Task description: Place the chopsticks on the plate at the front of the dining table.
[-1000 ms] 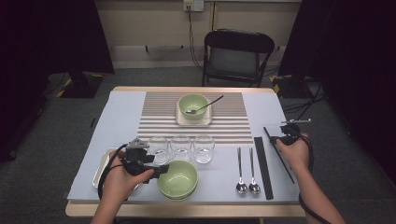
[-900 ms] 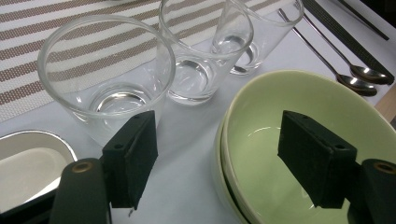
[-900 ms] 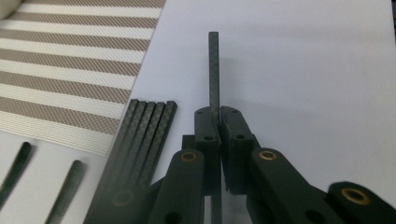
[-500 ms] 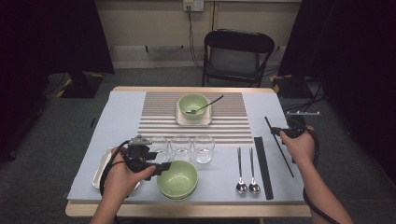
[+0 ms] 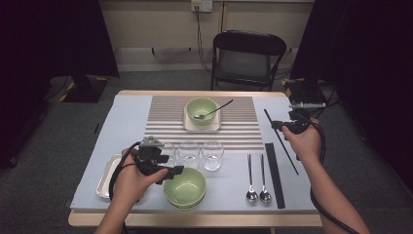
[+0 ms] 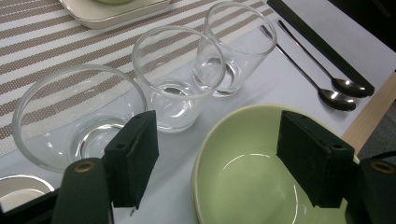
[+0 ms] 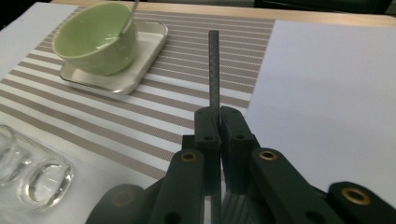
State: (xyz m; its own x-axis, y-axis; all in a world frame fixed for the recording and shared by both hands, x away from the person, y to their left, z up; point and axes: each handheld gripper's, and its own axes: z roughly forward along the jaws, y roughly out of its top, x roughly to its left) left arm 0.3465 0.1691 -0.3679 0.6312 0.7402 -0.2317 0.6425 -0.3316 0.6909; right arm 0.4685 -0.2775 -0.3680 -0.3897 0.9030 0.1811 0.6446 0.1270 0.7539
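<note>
My left gripper (image 5: 170, 169) (image 6: 222, 163) is open, its pads straddling the near-left rim of a stack of green bowls (image 5: 185, 188) (image 6: 247, 179) without touching it. Three clear glasses stand in a row beyond: the nearest glass (image 6: 79, 116), the middle glass (image 6: 175, 79) and the far glass (image 6: 238, 46). At the table's right my right gripper (image 5: 286, 126) (image 7: 219, 116) is shut on a black chopstick (image 5: 285, 148) (image 7: 214, 70). The stick's tip points toward the striped placemat (image 7: 154, 100).
A green bowl (image 5: 201, 109) (image 7: 95, 39) with a spoon in it sits on a cream square plate (image 7: 119, 79) at the mat's far edge. Two spoons (image 5: 257, 178) (image 6: 334, 91) and a black strip (image 5: 274, 175) lie at front right. A metal tray (image 5: 108, 176) is at front left.
My right gripper has moved away from the person and a little left, carrying the chopstick. The left gripper has stayed by the bowl.
</note>
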